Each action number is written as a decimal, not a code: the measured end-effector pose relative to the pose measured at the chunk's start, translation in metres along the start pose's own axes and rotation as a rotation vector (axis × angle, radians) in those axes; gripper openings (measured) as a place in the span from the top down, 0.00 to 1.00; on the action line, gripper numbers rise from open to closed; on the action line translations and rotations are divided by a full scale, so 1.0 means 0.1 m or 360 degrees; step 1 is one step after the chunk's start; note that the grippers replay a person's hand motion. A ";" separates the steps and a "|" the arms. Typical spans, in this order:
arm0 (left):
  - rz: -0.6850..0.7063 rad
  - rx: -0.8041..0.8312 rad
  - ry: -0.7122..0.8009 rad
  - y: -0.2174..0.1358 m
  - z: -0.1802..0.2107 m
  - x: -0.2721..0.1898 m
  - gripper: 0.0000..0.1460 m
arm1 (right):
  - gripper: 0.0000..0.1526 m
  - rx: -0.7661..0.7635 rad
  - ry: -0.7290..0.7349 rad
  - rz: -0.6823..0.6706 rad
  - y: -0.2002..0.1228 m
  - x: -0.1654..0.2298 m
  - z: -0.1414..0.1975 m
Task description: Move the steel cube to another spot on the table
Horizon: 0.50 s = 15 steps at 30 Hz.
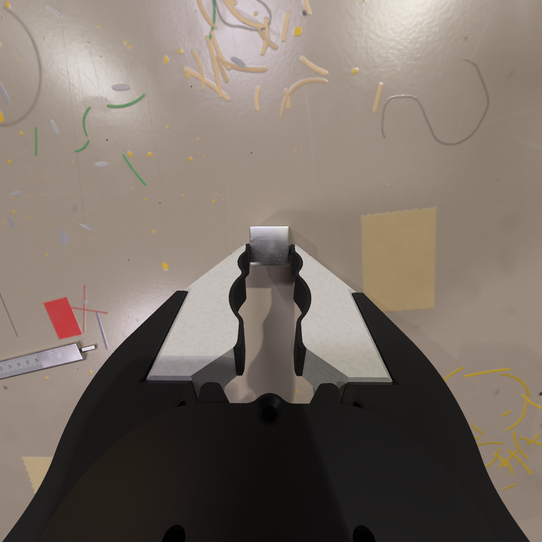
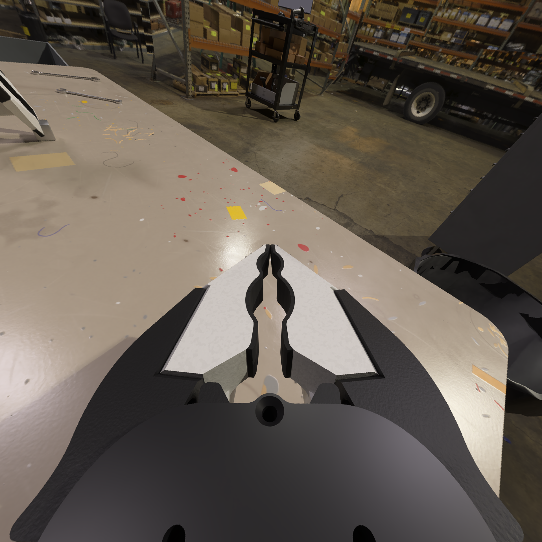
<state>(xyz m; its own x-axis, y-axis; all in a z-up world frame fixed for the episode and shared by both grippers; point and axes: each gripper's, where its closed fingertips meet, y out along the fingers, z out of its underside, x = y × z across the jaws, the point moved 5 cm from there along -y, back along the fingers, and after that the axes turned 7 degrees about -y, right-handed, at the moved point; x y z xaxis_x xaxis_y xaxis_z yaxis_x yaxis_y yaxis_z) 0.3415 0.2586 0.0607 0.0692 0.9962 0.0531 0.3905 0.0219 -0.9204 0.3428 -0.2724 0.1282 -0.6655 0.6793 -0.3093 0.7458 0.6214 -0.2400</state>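
The steel cube [image 1: 268, 239] is small and shiny and sits on the beige table [image 1: 176, 220]. My left gripper [image 1: 269, 253] looks down on it, with its two black fingertips pressed against the cube's left and right sides, so it is shut on the cube. In the right wrist view the cube [image 2: 49, 132] rests on the table at the far left, with the left gripper's fingers [image 2: 22, 110] slanting down onto it. My right gripper [image 2: 269, 248] is shut and empty, low over the table near its right edge, far from the cube.
A steel caliper [image 1: 41, 362] and a red patch [image 1: 62, 317] lie to the left of the cube, and a tan tape patch [image 1: 398, 259] lies to its right. Two wrenches [image 2: 88, 96] lie beyond it. The table edge [image 2: 293, 199] runs diagonally, with warehouse floor and a black cart [image 2: 278, 64] beyond.
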 end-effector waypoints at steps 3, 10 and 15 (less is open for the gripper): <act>0.0013 -0.0006 0.0025 0.00 0.01 -0.01 0.82 | 1.00 0.0005 -0.0004 -0.0002 0.01 0.01 0.01; 0.0016 -0.0093 0.0073 -0.07 0.02 -0.08 0.82 | 1.00 0.0003 -0.0017 0.0009 0.00 0.00 0.00; -0.0029 -0.0333 0.0171 -0.48 -0.18 -0.21 0.82 | 1.00 0.0000 -0.0010 0.0017 -0.01 -0.02 0.00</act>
<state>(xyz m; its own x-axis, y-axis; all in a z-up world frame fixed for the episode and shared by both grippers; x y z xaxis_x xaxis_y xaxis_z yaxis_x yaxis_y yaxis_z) 0.3378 0.2355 0.1107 0.1534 0.9808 0.1204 0.5734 0.0109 -0.8192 0.3434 -0.2740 0.1289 -0.6575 0.6834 -0.3174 0.7528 0.6141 -0.2370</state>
